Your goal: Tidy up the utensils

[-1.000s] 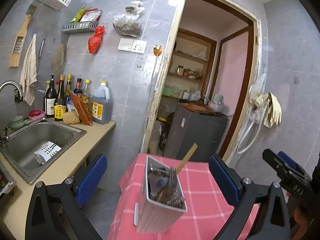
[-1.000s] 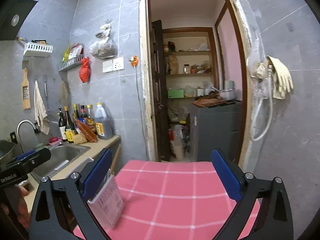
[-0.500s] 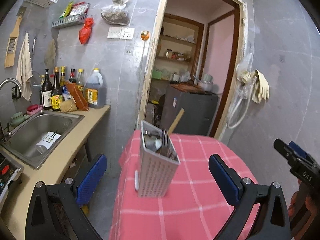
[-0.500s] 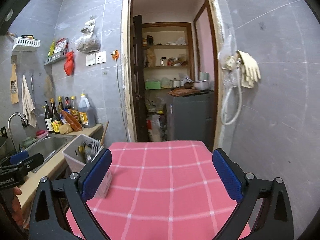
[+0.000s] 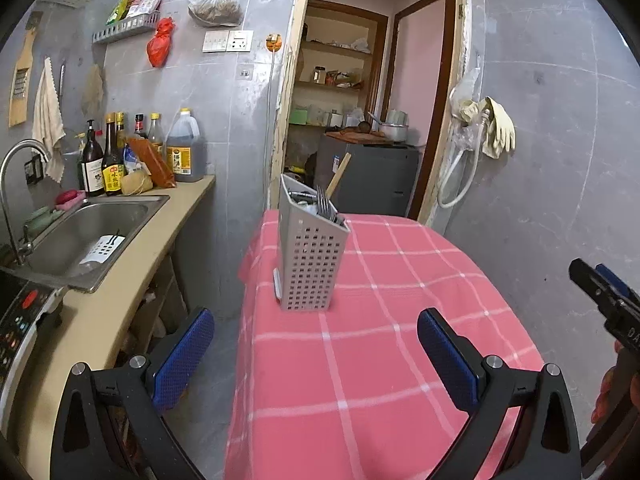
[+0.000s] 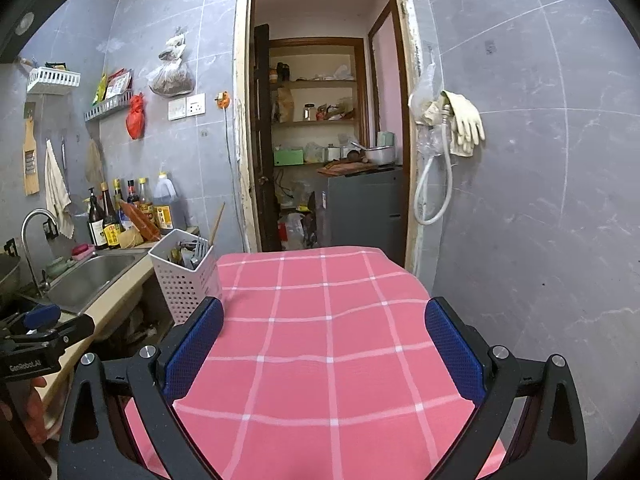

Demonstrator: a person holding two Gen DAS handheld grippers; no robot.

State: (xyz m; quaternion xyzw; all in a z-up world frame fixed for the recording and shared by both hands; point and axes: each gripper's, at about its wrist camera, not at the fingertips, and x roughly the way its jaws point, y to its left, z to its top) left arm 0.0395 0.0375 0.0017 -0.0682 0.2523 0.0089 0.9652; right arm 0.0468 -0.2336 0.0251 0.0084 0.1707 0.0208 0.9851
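Standing free at the bench's left edge: utensil caddy (image 5: 311,258), both tools withdrawn since a second ago.

Left tool (image 5: 316,354) and right tool (image 6: 324,350) are spread wide and grip nothing. The caddy, previously close between the left tool's fingers, now rests upright on the pink checked cloth (image 6: 332,340) near the far-left corner, holding forks (image 5: 325,202) and a wooden handle (image 5: 338,174). Remaining bench surface toward the right and near edges is open. A sink counter (image 5: 120,280) lies just beyond the left edge.

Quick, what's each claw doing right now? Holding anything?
Left claw: open, holding nothing.
Right claw: open, holding nothing.
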